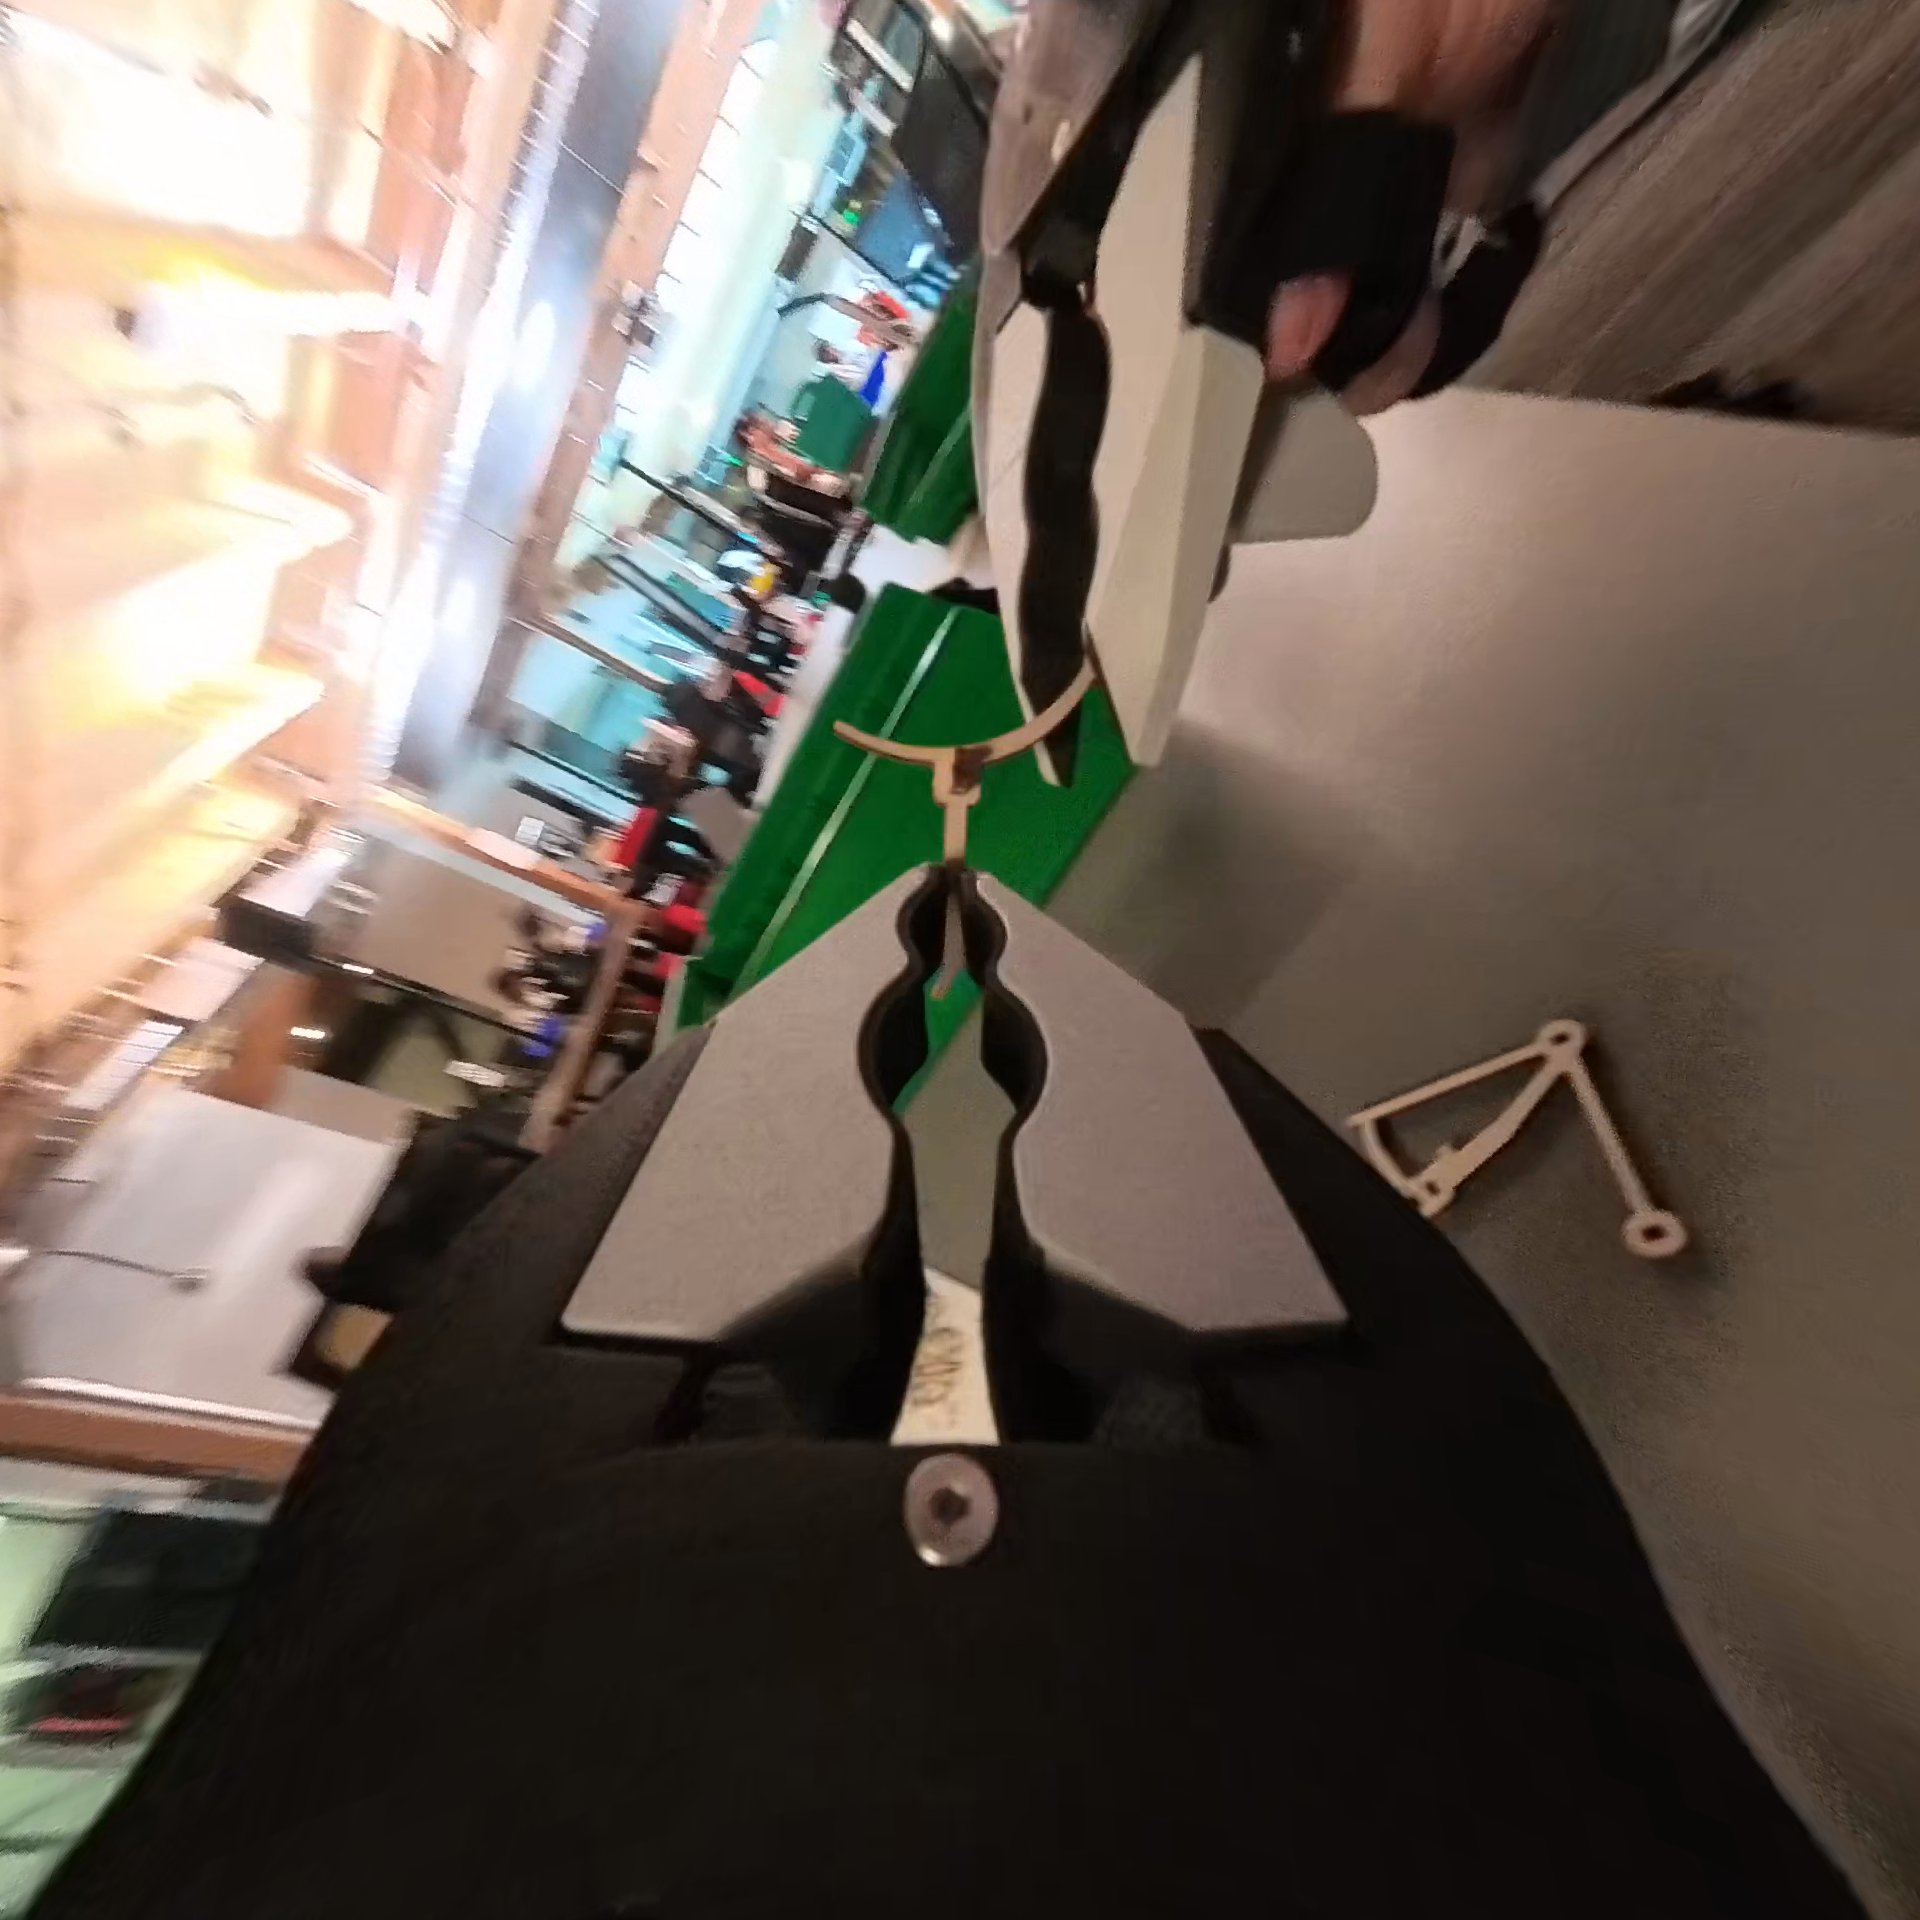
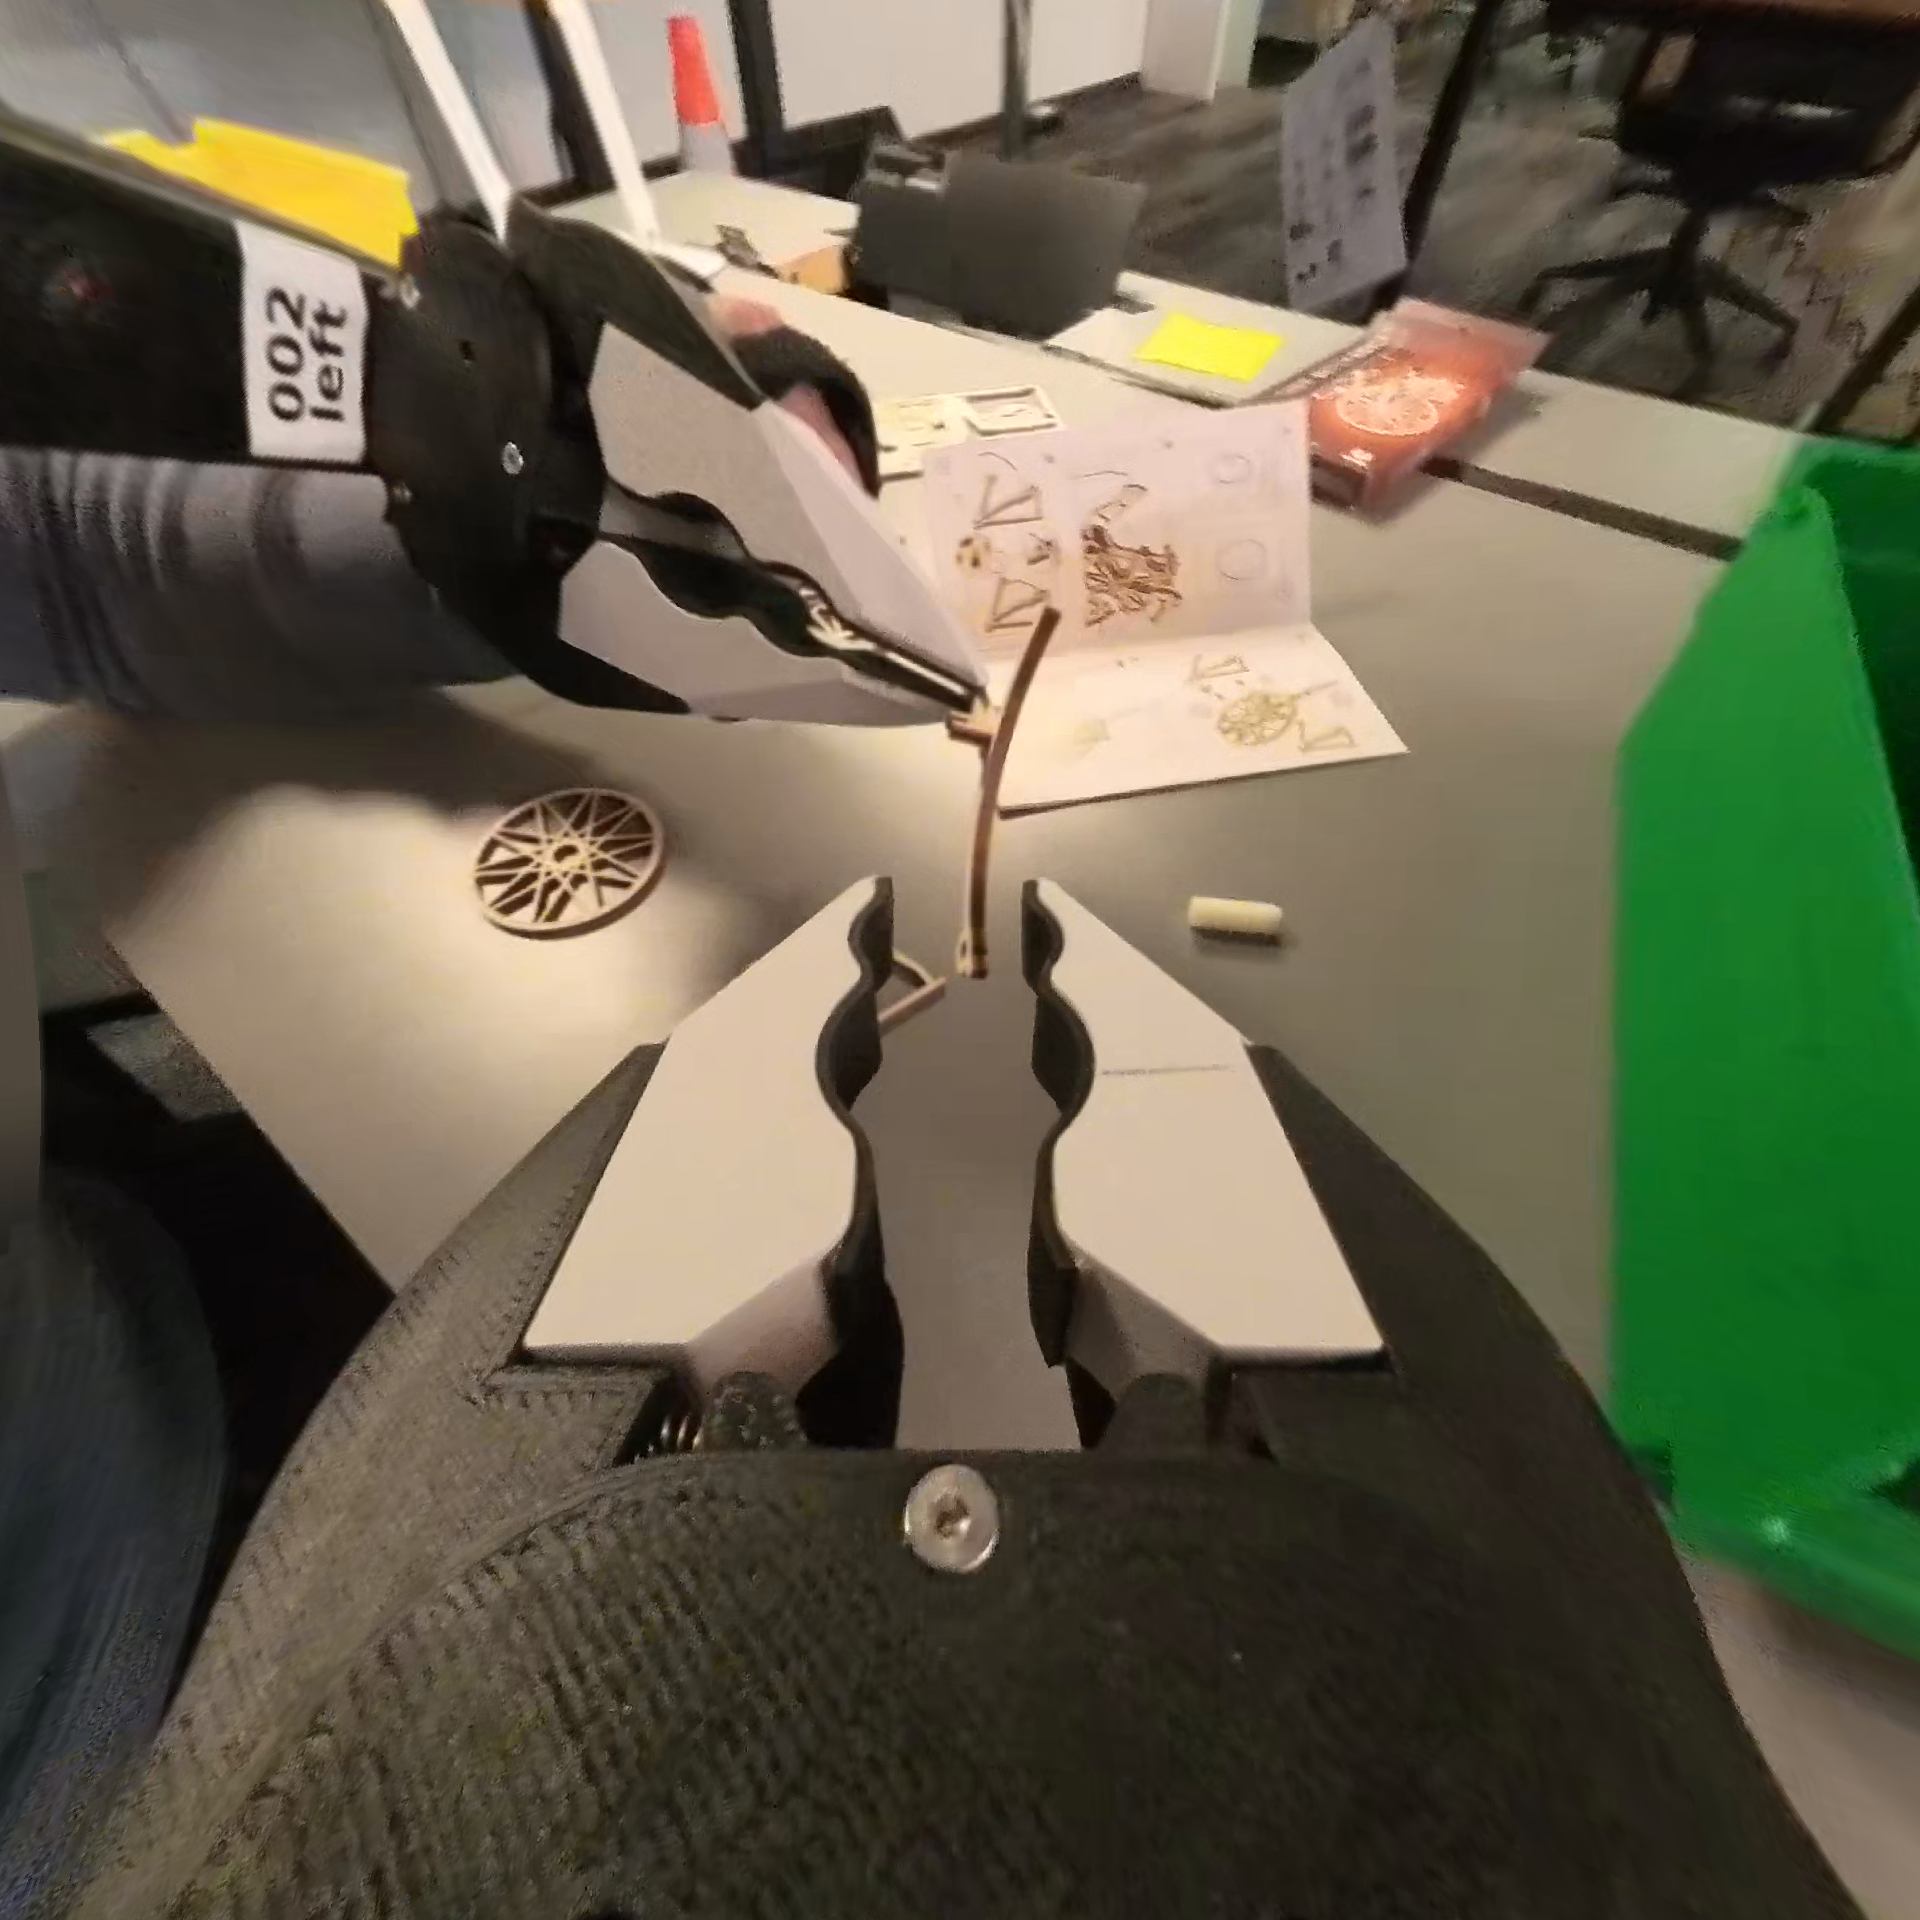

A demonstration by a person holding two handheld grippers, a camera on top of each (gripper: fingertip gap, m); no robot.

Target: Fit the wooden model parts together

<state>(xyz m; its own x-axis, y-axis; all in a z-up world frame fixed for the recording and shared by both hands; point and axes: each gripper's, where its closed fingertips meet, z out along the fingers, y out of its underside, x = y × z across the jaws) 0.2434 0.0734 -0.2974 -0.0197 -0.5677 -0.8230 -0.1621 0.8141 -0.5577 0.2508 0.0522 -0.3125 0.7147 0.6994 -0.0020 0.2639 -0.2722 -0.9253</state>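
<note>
My left gripper (image 1: 951, 881) is shut on the stem of a thin wooden part with a curved arc (image 1: 966, 743) and holds it above the grey table (image 2: 1403, 935). In the right wrist view the left gripper (image 2: 971, 709) comes in from the left and the arc (image 2: 1013, 727) hangs down. The arc's lower end sits between the tips of my right gripper (image 2: 956, 906), whose jaws stand apart and do not touch it. The right gripper (image 1: 1060, 717) also shows at the arc's end in the left wrist view. A triangular wooden frame (image 1: 1507, 1132) and a wooden spoked wheel (image 2: 569, 857) lie on the table.
A green bin (image 2: 1766, 1039) stands at the right. An open instruction sheet (image 2: 1143, 623) lies behind the parts, with a small white cylinder (image 2: 1234, 920) near it. A reddish kit box (image 2: 1403, 405) and a yellow note (image 2: 1205, 348) lie farther back. The tips of both grippers are at nearly the same place. The wooden spoked wheel (image 2: 569, 857) is about 20 cm from both grippers' fingertips.
</note>
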